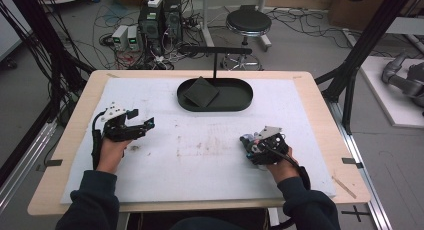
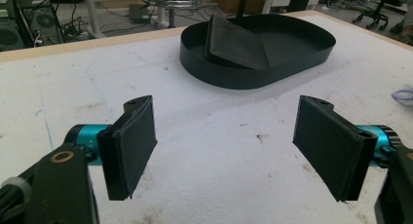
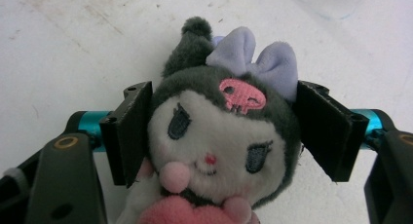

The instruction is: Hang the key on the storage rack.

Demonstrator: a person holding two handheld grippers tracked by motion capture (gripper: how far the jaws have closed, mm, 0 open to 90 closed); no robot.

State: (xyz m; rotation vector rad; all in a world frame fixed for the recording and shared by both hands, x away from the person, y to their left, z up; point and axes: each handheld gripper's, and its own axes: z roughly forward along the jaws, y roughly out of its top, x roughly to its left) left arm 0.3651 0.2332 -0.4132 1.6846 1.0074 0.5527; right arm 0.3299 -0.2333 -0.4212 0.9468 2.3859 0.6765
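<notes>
A plush toy [image 3: 219,136] is seen btwn the 2 jaws of the right gripper [image 3: 221,131] in the right gripper view: white face, dark grey hood w/ a pink skull mark, lilac bow, pink bits at the bottom edge. The jaws are spread wide and the toy's head fills the gap. The left-hand pad is touching the hood; the right-hand pad is sat against the bow and hood edge. Whether the pads are pressing can't be told for sure, but the plush is not visibly squashed, so it is read as flanked, not clamped.

In the high view the right gripper [image 1: 250,146] is held low over the white mat [image 1: 200,160], near the table's front right, w/ the toy [image 1: 246,142] just visible at its tip as a small grey and lilac patch.

The left gripper [image 1: 145,124] is held over the mat's left side, well apart from the toy. In the left gripper view its jaws [image 2: 226,151] are stood wide w/ nothing btwn them, bare mat beneath.

A black oval tray [image 1: 240,104] is set at the far middle of the mat; a dark square piece [image 1: 201,92] is leaned inside its left part, tilted against the wall. An upright black T-shaped stand [image 1: 216,55] is seen rising at the tray's back edge.
</notes>
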